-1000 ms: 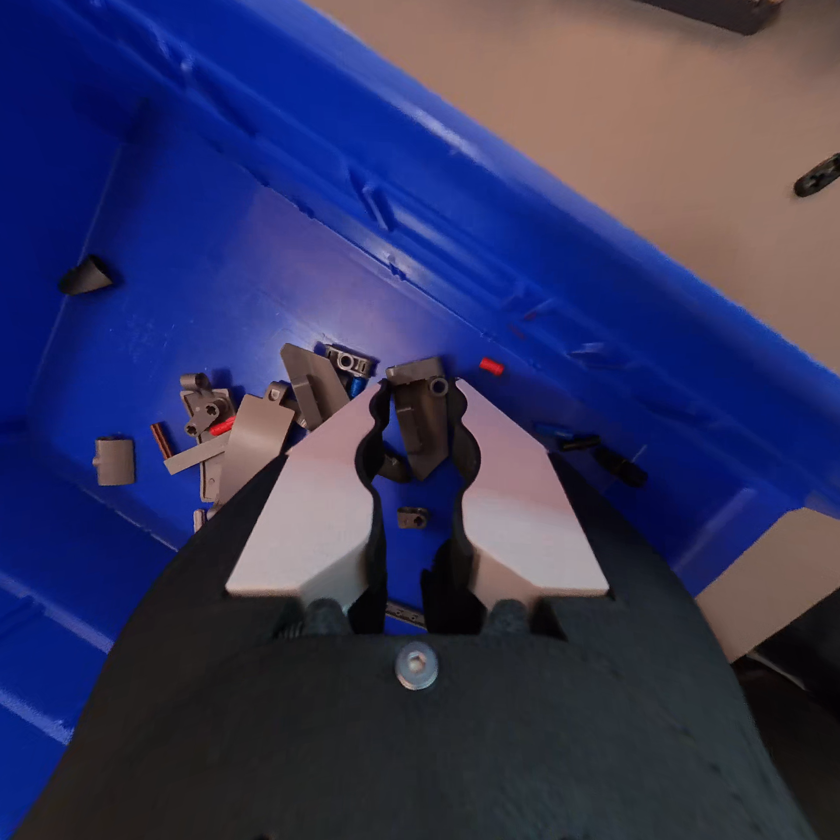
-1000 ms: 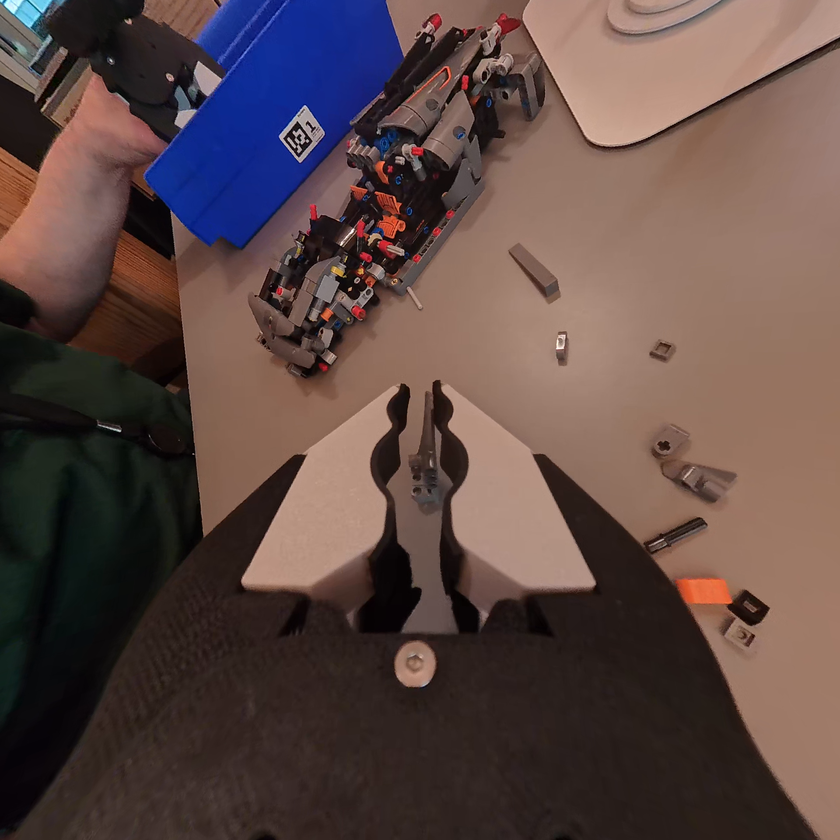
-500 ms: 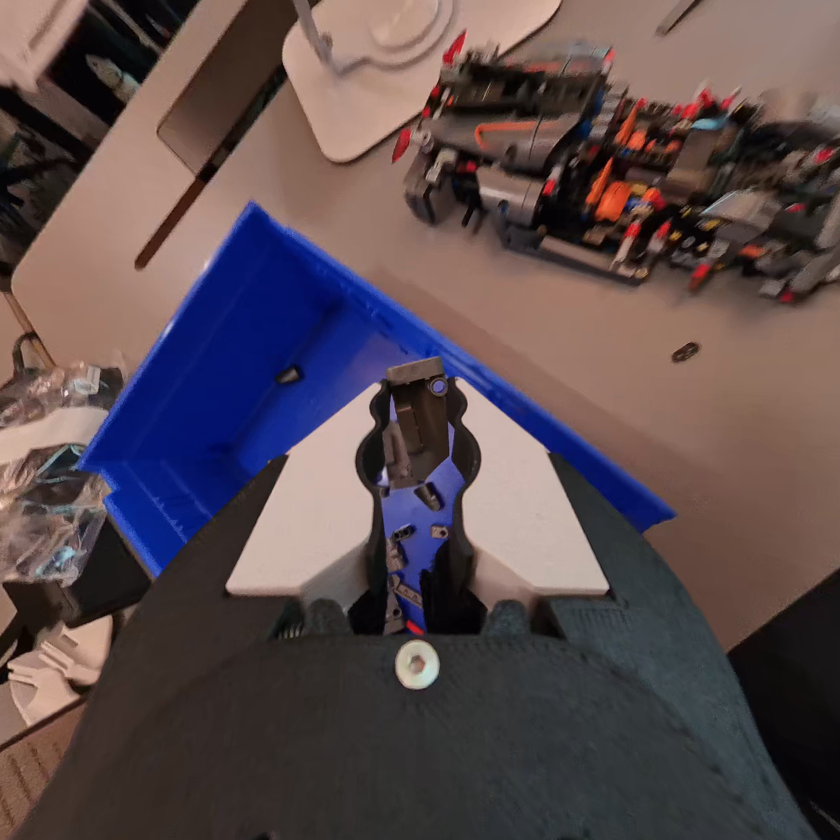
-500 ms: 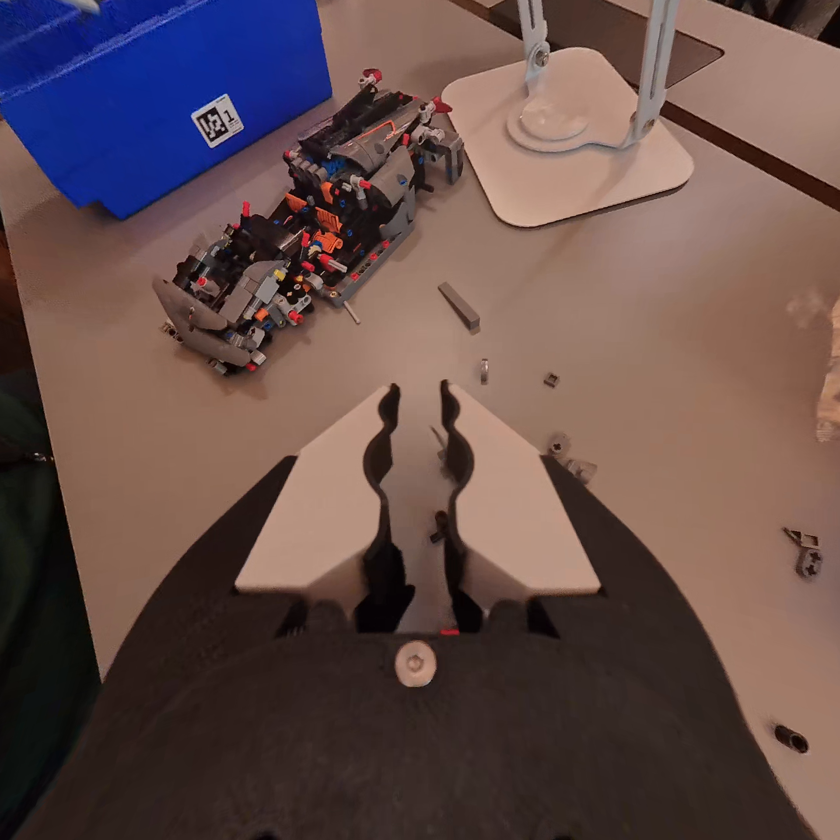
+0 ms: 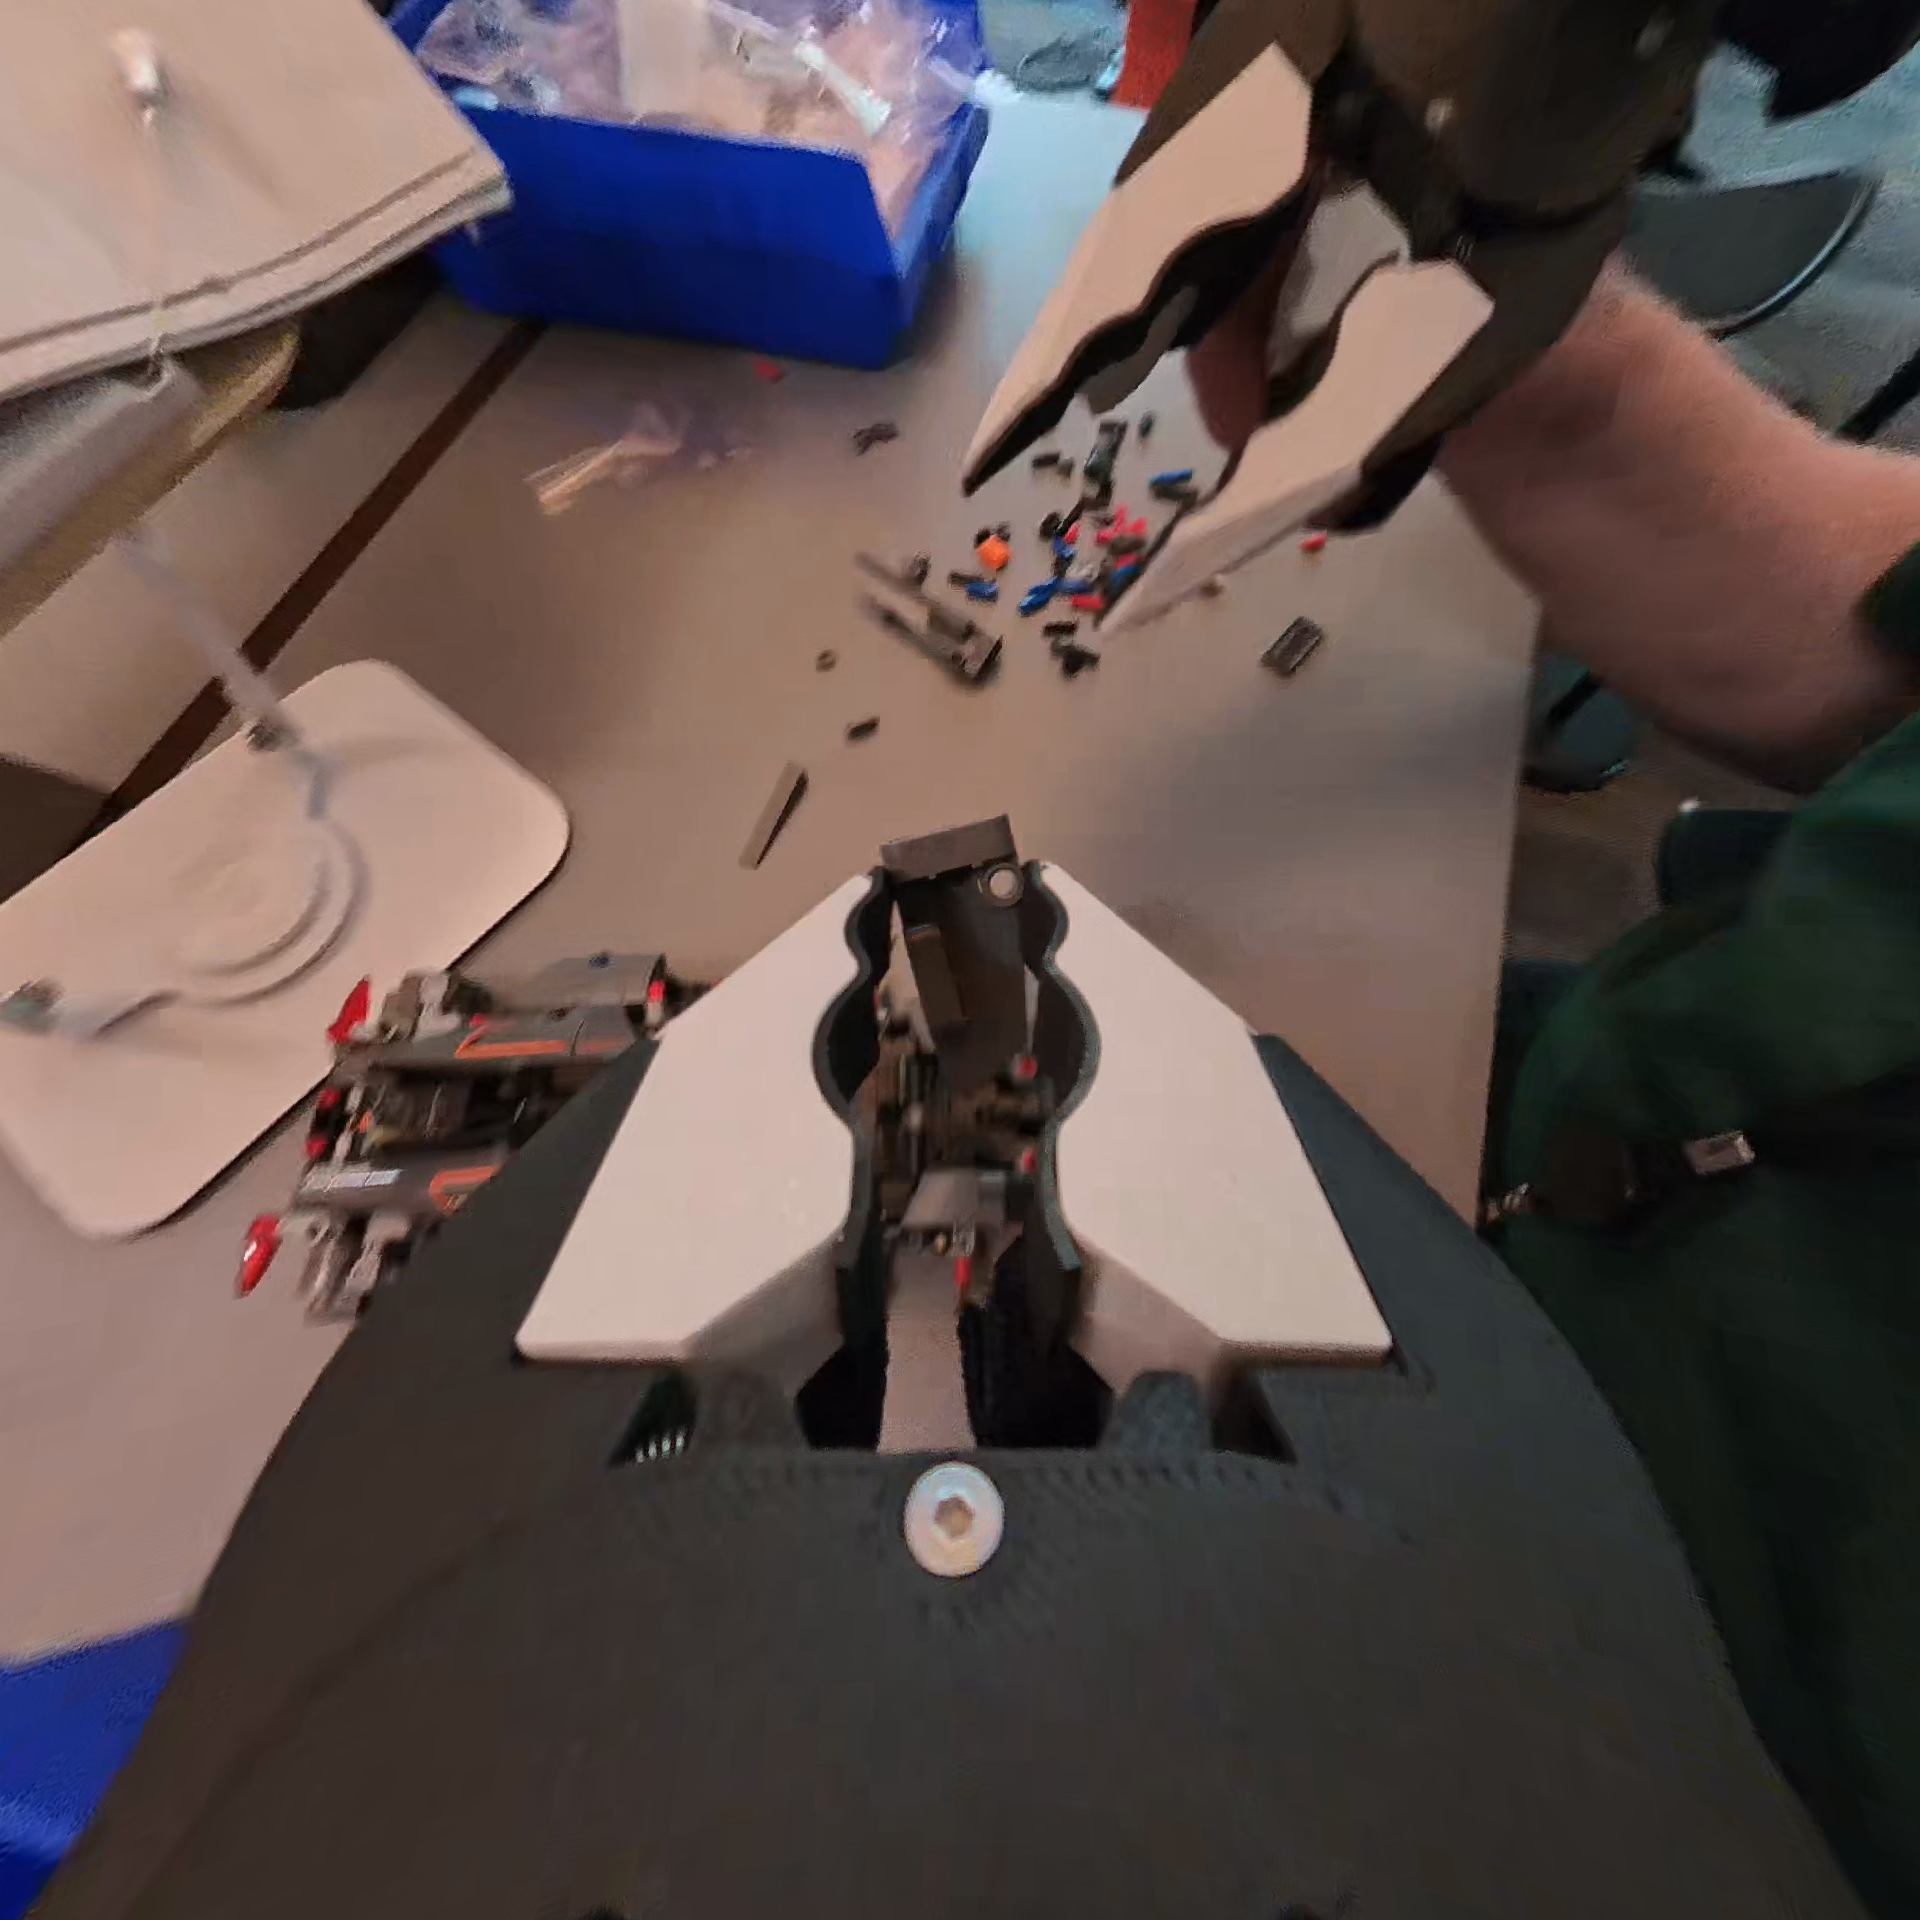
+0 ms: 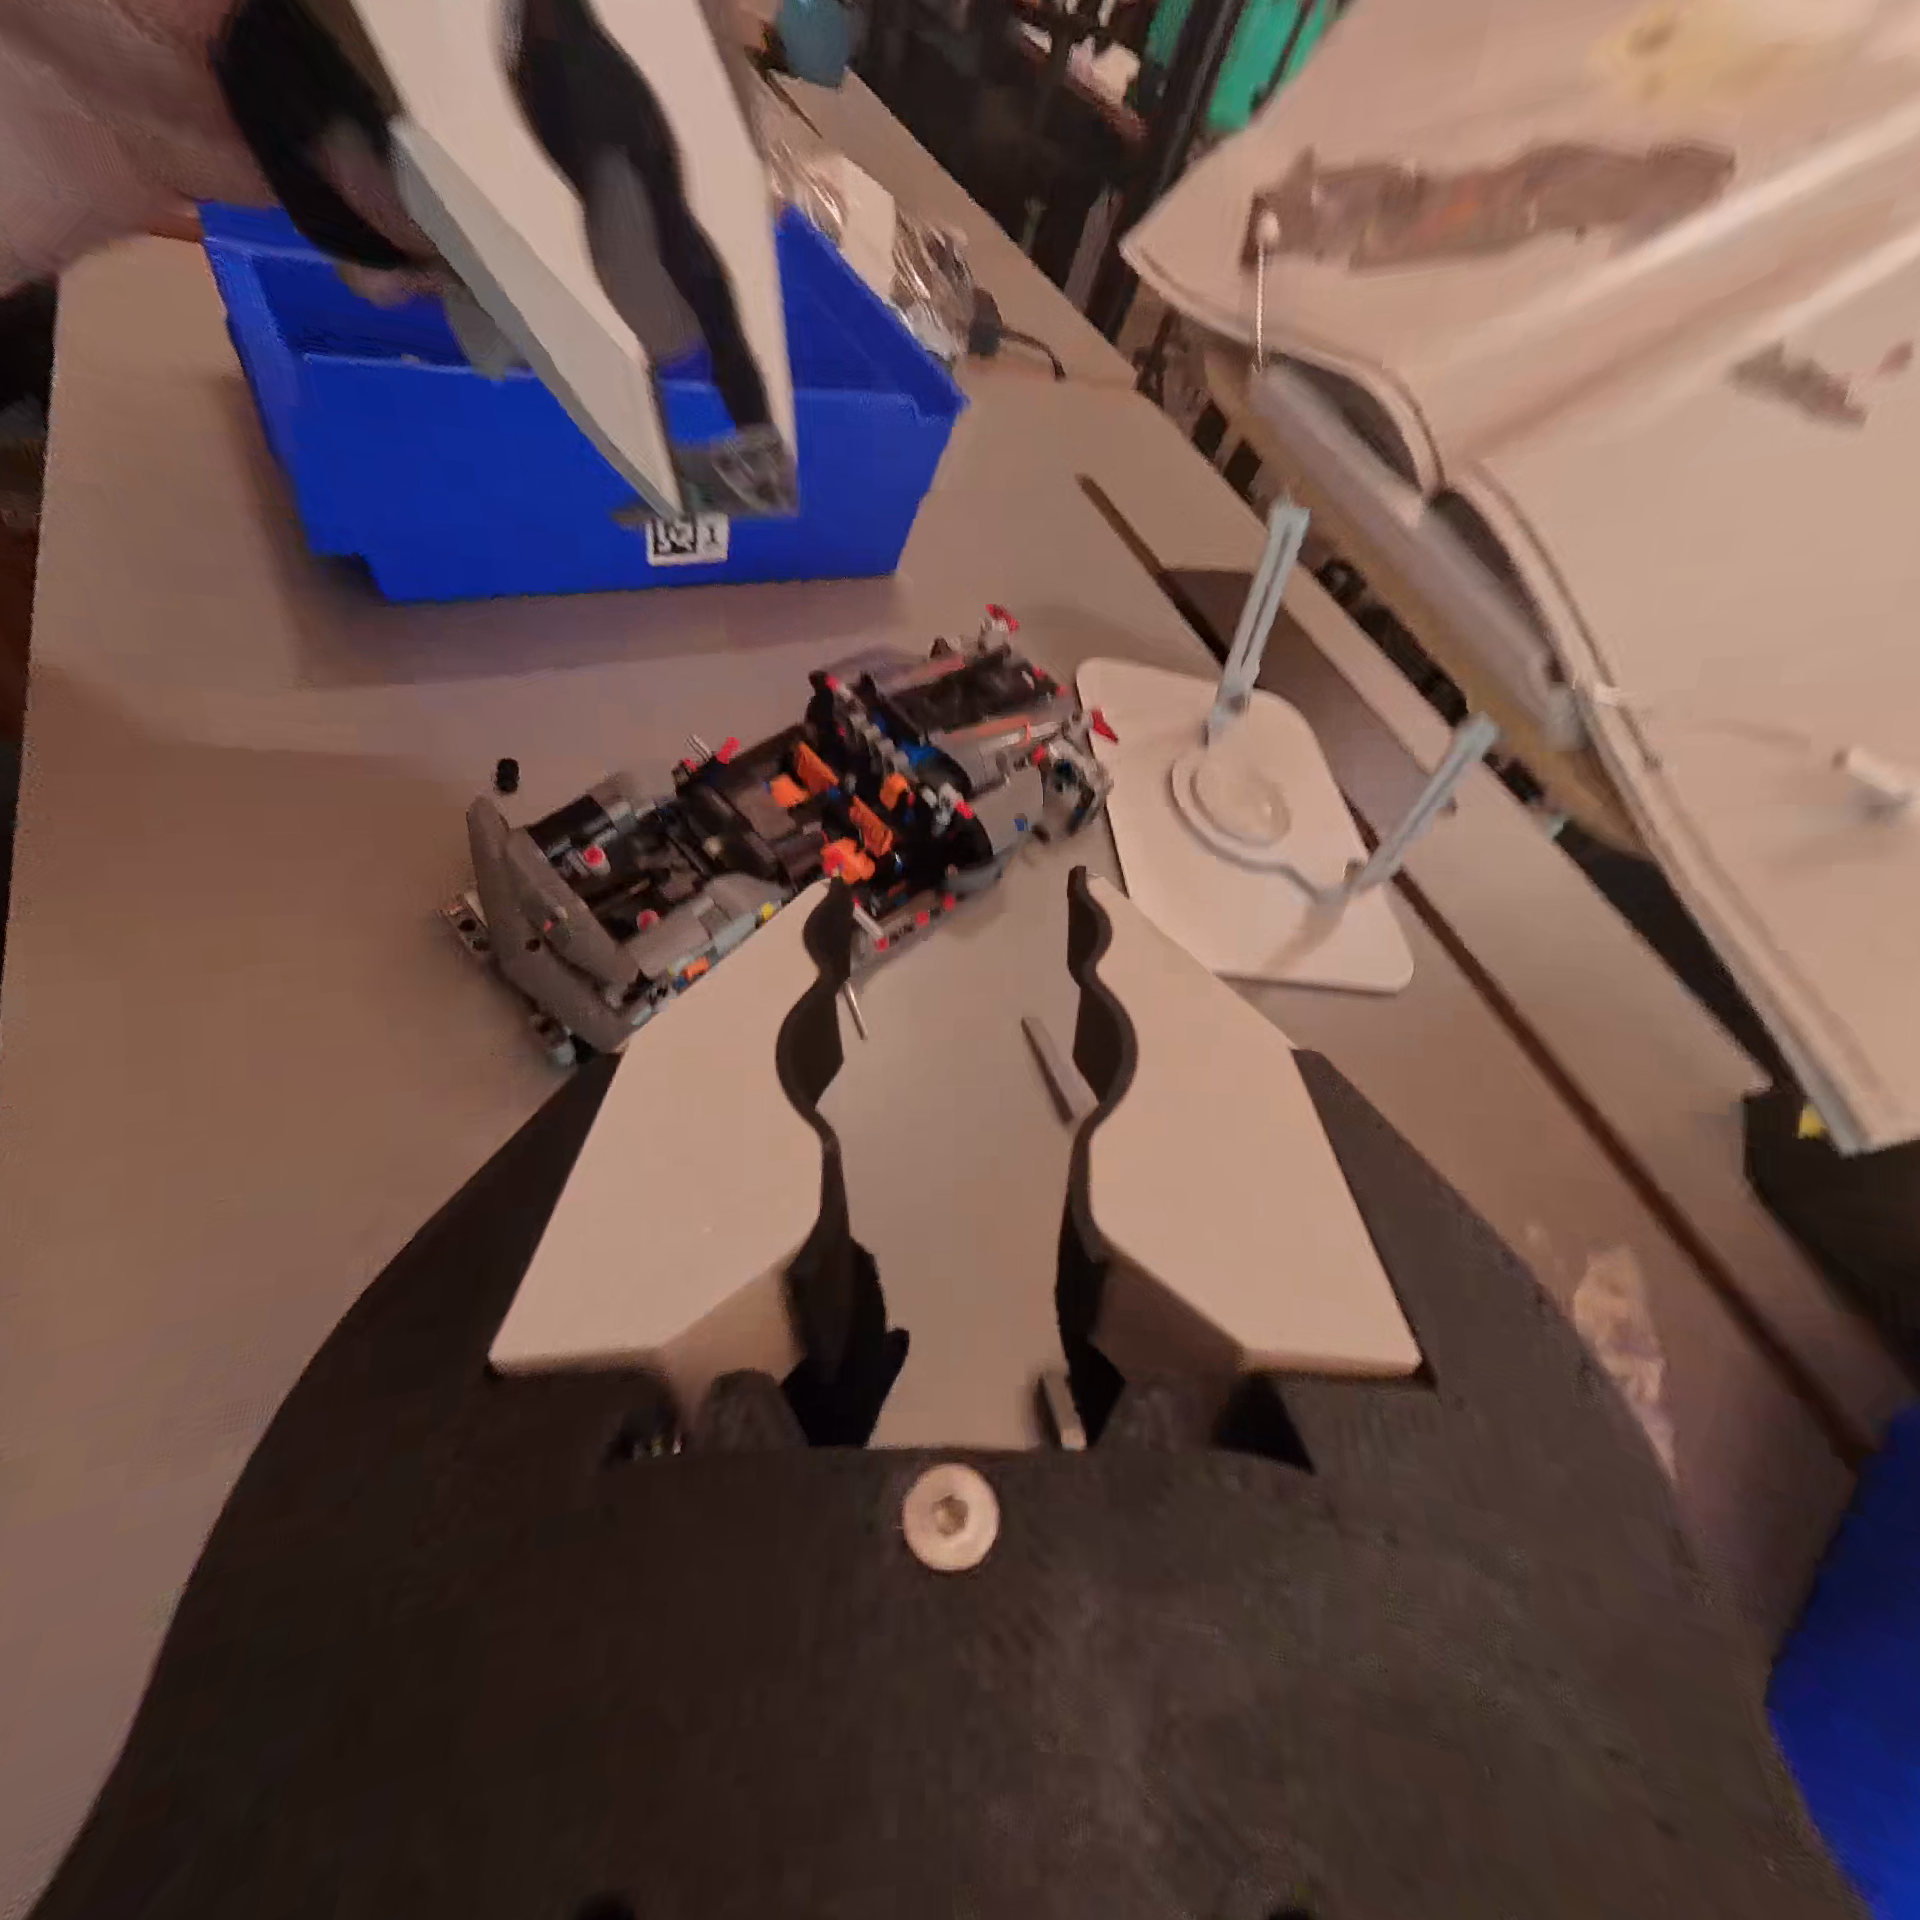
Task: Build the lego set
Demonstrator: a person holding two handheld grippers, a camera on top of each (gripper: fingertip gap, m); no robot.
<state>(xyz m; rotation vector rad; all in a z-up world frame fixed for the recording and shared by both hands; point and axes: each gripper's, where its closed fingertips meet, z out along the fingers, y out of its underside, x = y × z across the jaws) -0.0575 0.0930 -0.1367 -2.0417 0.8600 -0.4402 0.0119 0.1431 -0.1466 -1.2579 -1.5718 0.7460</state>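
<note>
My left gripper (image 5: 958,883) is shut on a dark grey panel piece (image 5: 948,844) and holds it in the air above the partly built lego car (image 5: 468,1070). The right wrist view shows the same gripper (image 6: 727,478) at top left, in front of the blue bin (image 6: 499,488), with the panel (image 6: 740,470) at its tips. My right gripper (image 6: 951,894) is wide open and empty, above the table just in front of the car (image 6: 790,821). It also shows in the left wrist view (image 5: 1039,551), raised over a scatter of small loose pieces (image 5: 1070,561).
A white stand base (image 6: 1247,831) with an open booklet (image 6: 1558,312) on it stands right of the car. A long grey beam (image 6: 1055,1065) and a small pin (image 6: 854,1008) lie on the table. A second blue bin (image 5: 707,239) holds plastic bags. Spacing between my two grippers at the tips: around 10 cm. The long grey beam (image 6: 1055,1065) is about equally far from each gripper, around 20 cm. It turns up in the left wrist view (image 5: 774,815) as well.
My left gripper lifted the grey panel out of the blue bin and swung over the car. My right gripper let go of a slim grey piece, opened wide and turned toward the car.
</note>
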